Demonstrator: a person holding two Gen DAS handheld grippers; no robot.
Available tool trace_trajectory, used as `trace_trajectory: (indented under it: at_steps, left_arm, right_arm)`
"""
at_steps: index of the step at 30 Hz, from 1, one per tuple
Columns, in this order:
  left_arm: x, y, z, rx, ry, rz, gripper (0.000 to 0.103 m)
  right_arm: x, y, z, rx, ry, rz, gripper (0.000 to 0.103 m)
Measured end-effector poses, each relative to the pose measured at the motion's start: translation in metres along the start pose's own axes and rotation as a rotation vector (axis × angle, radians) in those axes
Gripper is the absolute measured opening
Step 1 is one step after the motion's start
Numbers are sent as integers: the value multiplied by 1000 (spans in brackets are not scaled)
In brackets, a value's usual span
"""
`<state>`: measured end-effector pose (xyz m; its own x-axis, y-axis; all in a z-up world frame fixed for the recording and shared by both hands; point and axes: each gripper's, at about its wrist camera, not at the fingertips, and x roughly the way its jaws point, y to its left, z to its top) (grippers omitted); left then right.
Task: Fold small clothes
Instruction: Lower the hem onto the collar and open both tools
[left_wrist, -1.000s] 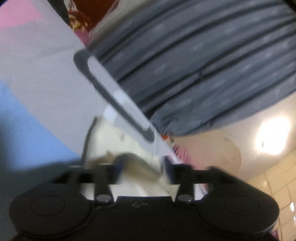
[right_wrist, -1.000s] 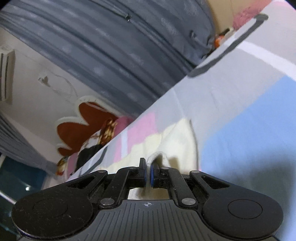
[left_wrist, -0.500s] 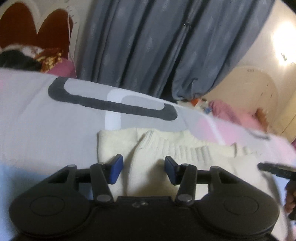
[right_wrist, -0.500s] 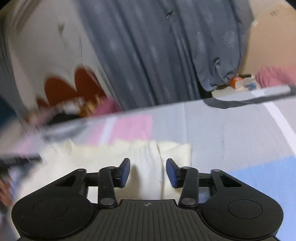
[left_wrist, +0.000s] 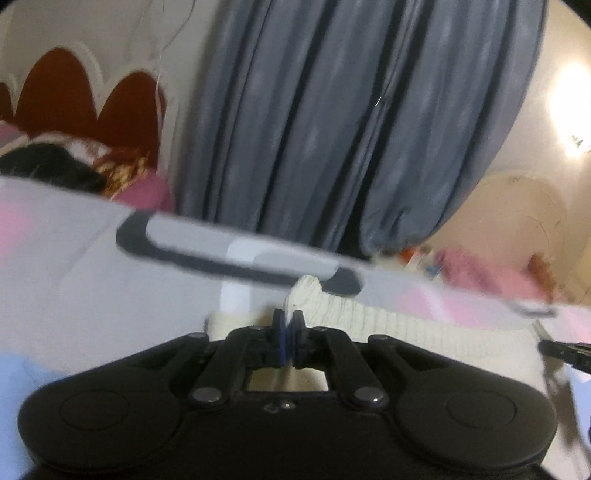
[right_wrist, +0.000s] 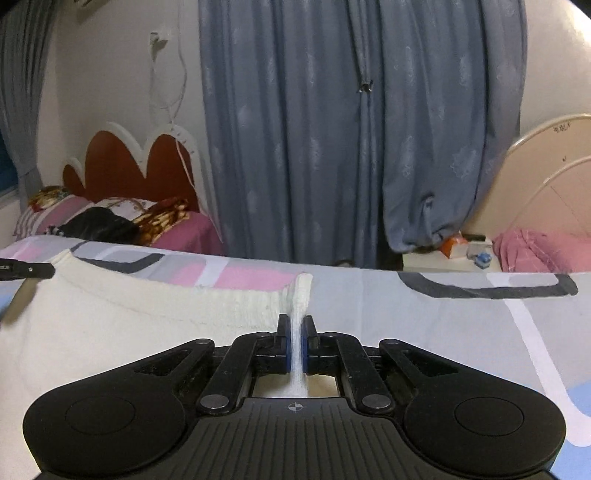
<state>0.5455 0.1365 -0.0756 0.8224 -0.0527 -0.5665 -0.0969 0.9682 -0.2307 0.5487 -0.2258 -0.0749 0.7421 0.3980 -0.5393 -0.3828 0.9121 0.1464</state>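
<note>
Right wrist view: right gripper (right_wrist: 294, 347) pinched on cream knit sweater (right_wrist: 147, 317) edge — left gripper (left_wrist: 288, 341) likewise clamped. Lift both evenly, keeping the fold line taut.

Left tool (left_wrist: 289, 332) pinched tight on cream knit sweater (left_wrist: 369, 317), atop patterned bedsheet (left_wrist: 92, 266).

- left gripper (left_wrist: 288, 332): matte black body, blue pads, silver pivot screws, round side discs
- right gripper (right_wrist: 295, 343): same, ribbed top, crosshair mark
</note>
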Motion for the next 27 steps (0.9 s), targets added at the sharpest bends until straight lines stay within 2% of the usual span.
trace_trajectory:
  at_steps: [2,3,4,5,6,7,8,9,10,11,13,14,16,18,20,22,23,25,27]
  left_arm:
    - [19,0,-8,-3,78,18,5]
    - [19,1,-9,-5,53,20,6]
    - [19,1,-8,-12,50,20,9]
    - [16,2,-7,-25,45,26,20]
    - [10,2,-5,-36,29,37,30]
    - [1,-1,-3,-33,-5,60,49]
    - [-9,-8,-2,-12,-52,76,53]
    - [-16,-20,-2,26,-85,67,54]
    - [-17,-34,-1,60,-81,41,56]
    - [-13,-51,0,84,-50,-9,56]
    - [-1,-88,-4,142,7,-104,56]
    - [4,-102,-9,177,20,-119,56]
    - [18,-122,-17,210,60,-128,56]
    - [29,-117,-23,201,85,-101,57]
    - [24,-92,-24,218,54,-33,58]
    - [18,-58,-25,207,28,70,56]
    - [14,-41,-25,183,22,59,56]
    - [11,-27,-21,132,17,14,56]
    - [8,-37,-18,144,12,34,56]
  right_arm:
    - [12,-1,-8,-9,63,-12,4]
    - [22,-1,-14,-9,114,-8,4]
    - [21,-1,-16,-9,98,-6,4]
    - [22,-3,-15,2,105,-5,4]
    - [20,-4,-12,21,113,-2,9]
    - [17,-3,-10,23,123,-7,15]
    - [10,1,-7,5,114,-33,36]
    - [1,7,-5,-20,72,-53,49]
    - [-8,13,-3,-34,31,-26,48]
    - [-9,20,1,-21,26,12,48]
    - [0,43,4,-22,37,72,38]
    - [7,55,4,-33,51,83,30]
    - [21,78,4,-58,88,109,30]
    - [32,90,-1,-97,122,89,30]
    - [29,82,-7,-148,110,75,30]
    - [24,53,-12,-135,106,-56,30]
    - [20,25,-12,-75,110,-104,30]
    - [15,-4,-14,7,115,-68,25]
    - [14,1,-8,-42,139,-64,25]
